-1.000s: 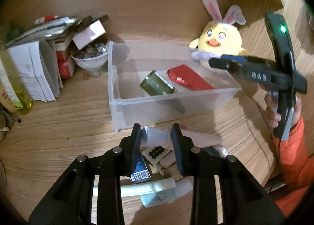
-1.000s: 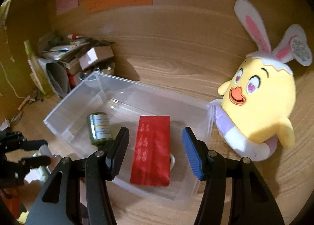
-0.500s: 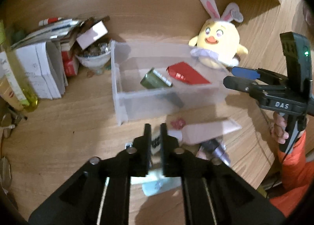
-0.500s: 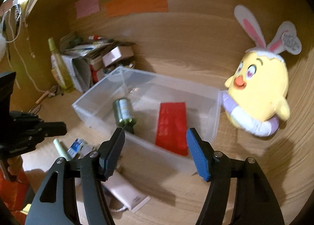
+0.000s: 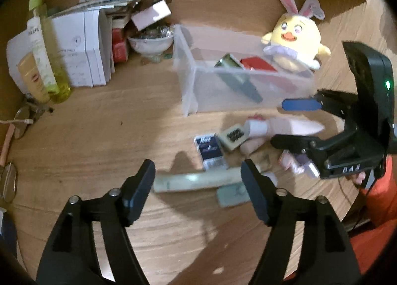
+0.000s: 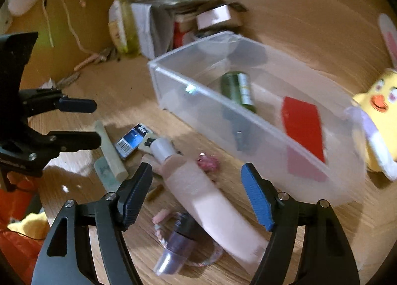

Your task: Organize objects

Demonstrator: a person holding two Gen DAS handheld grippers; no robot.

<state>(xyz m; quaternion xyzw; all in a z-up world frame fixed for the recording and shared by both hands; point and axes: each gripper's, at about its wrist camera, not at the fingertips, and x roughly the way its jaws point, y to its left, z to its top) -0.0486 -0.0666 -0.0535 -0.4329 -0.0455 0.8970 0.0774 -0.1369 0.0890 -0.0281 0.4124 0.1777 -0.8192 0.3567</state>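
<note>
A clear plastic bin [image 5: 188, 81] [image 6: 173, 79] holds a green can [image 6: 239, 91] and a red packet [image 6: 304, 126]. In front of it lie loose items: a pink tube [image 6: 211, 200] [image 5: 287, 127], a blue box [image 5: 209, 152] [image 6: 134, 139], a pale green tube [image 5: 198, 180], a purple vial [image 6: 173, 250]. My left gripper [image 5: 198, 183] is open and empty above the pale green tube. My right gripper [image 6: 196, 195] is open and empty over the pink tube.
A yellow bunny-eared chick plush [image 5: 295, 41] [image 6: 377, 116] stands right of the bin. Papers, boxes, a bowl [image 5: 150, 41] and a yellow-green bottle [image 5: 47, 49] crowd the back left. The table's round edge runs along the front right.
My left gripper was shut half a second ago and has opened wide and pulled back. My right gripper has swung down from the bin toward the loose items.
</note>
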